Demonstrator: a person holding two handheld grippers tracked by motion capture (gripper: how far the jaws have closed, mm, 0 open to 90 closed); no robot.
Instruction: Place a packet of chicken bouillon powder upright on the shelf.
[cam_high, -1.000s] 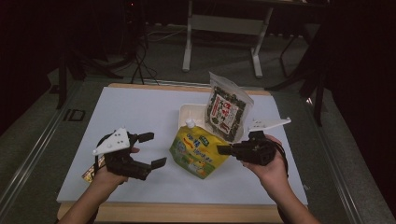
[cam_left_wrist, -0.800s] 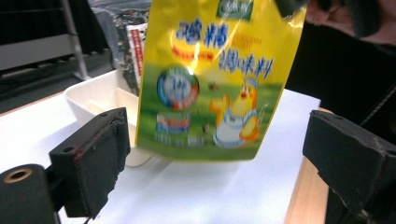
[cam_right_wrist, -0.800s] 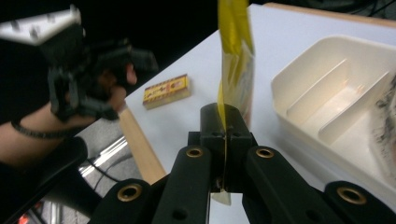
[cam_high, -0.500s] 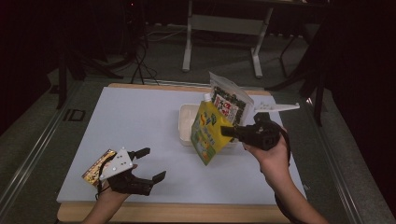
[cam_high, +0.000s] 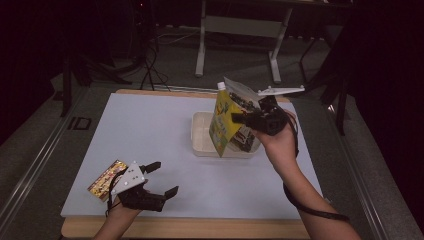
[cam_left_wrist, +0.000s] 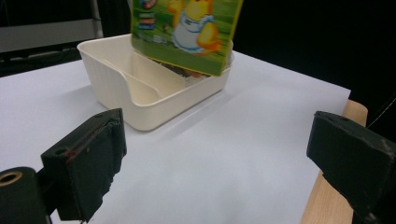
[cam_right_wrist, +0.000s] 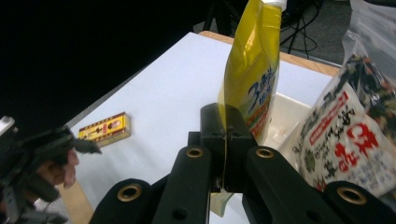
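Your left hand-held gripper (cam_high: 159, 178): jaws wide apart, holding nothing, near left on the desk (cam_high: 150, 130) | small box (cam_high: 106, 178): just left of it | your right hand-held gripper (cam_high: 240, 118): clamped on the yellow pouch (cam_high: 223, 122), held tilted over the cream bin (cam_high: 200, 135) at far right | seaweed bag (cam_right_wrist: 355, 135): in the bin.

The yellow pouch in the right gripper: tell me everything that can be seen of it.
The yellow pouch is a soft, glossy refill bag with a white cap at the top, a cartoon figure on a green panel and printed writing. The right gripper is shut on its thin side edge and holds it upright, slightly tilted, in the air over the cream tray. Its lower end hangs just above the tray, in front of the seaweed bag.
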